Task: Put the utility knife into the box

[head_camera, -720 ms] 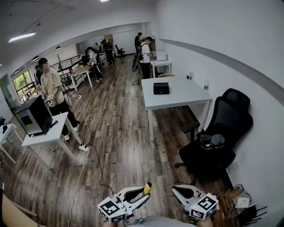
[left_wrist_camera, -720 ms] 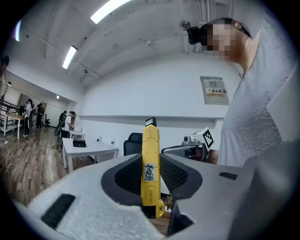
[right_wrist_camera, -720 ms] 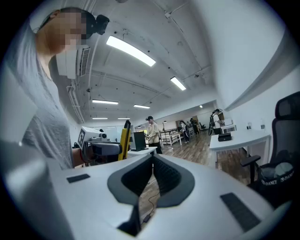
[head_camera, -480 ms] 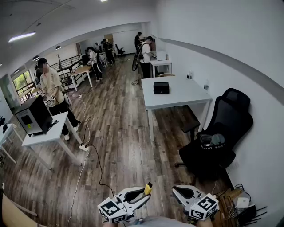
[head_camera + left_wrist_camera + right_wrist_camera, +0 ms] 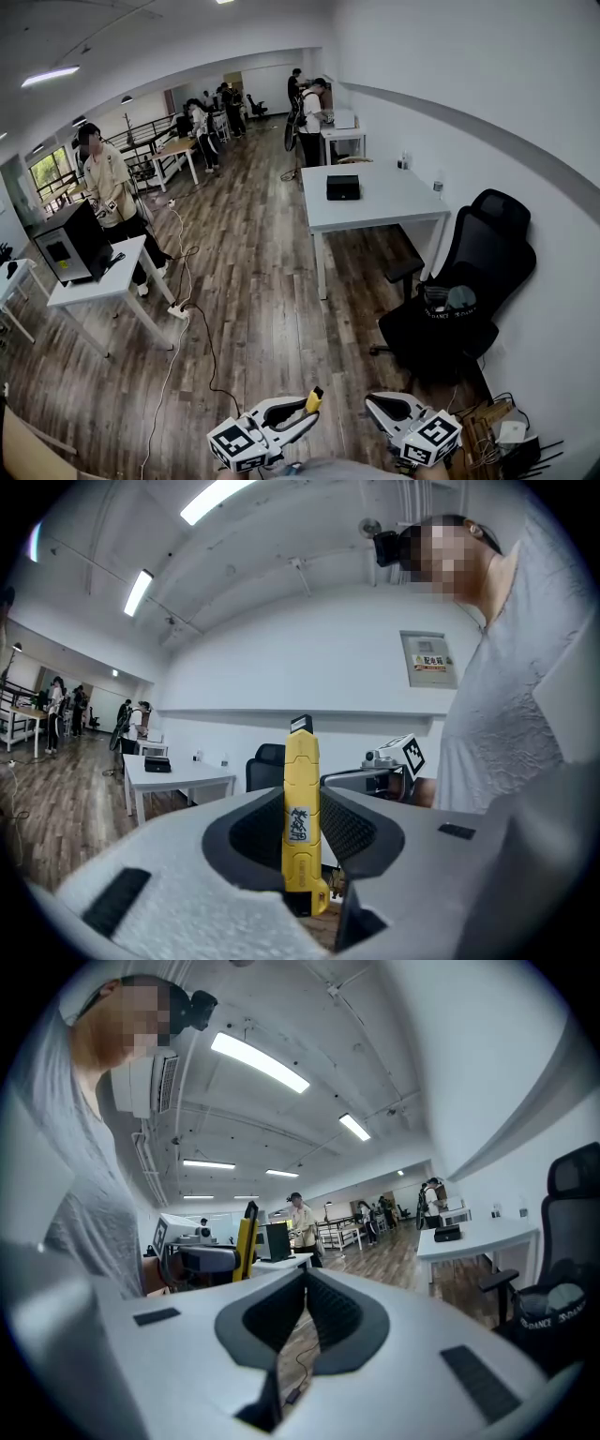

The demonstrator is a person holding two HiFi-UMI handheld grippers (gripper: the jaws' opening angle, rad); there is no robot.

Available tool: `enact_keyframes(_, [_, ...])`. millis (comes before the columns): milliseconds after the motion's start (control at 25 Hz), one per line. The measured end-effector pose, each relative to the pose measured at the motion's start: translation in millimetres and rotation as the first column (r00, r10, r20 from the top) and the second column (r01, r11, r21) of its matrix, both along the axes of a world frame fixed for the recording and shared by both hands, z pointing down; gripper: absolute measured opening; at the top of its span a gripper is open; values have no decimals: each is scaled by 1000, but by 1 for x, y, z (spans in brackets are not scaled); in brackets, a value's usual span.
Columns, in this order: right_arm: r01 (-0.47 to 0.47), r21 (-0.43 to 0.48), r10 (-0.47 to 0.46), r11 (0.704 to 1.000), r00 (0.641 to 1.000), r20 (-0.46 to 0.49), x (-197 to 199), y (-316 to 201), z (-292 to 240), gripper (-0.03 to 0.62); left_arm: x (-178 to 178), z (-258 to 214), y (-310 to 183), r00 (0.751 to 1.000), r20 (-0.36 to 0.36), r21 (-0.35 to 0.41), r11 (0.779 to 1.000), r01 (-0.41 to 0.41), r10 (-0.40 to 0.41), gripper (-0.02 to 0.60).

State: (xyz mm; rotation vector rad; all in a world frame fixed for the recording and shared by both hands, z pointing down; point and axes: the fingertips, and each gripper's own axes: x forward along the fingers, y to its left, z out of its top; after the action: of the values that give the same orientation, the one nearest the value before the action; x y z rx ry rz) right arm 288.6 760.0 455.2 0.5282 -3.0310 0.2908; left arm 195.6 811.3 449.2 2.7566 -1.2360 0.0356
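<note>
Between the jaws of my left gripper (image 5: 302, 413) I am pinching the yellow utility knife (image 5: 301, 799) upright at mid-body. It is looking light, rigid and slick, so I am judging that this flat middle suits it. My right gripper (image 5: 306, 1297) is sitting with jaws together, empty. The box (image 5: 342, 187) is waiting far off on the table (image 5: 394, 202).

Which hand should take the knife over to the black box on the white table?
Left. The left tongs are clamped on the yellow utility knife, which stands upright between them. The right tongs are shut and empty. The black box sits far ahead on the white table.
</note>
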Motion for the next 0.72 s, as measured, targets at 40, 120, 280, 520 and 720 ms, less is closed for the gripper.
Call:
enact_keyframes(40, [1, 0, -1, 1000, 1000, 5, 0, -1, 0, 33, 0, 0, -1, 1000, 0, 1, 1000, -1, 1, 124])
enact_keyframes(120, [7, -3, -7, 1000, 1000, 25, 0, -1, -3, 34, 0, 1, -2, 1000, -1, 1, 1000, 0, 0, 124])
enact_keyframes(280, [11, -8, -11, 1000, 998, 58, 1, -3, -8, 35, 2, 1, -3, 1000, 0, -3, 1000, -3, 3, 124])
enact_keyframes(520, [10, -15, -10, 1000, 1000, 29, 5, -4, 0, 35, 9, 3, -5, 1000, 6, -7, 1000, -13, 14, 124])
enact_keyframes(720, [3, -20, -2, 1000, 1000, 29, 8, -7, 4, 35, 13, 7, -8, 1000, 9, -15, 1000, -19, 19, 124])
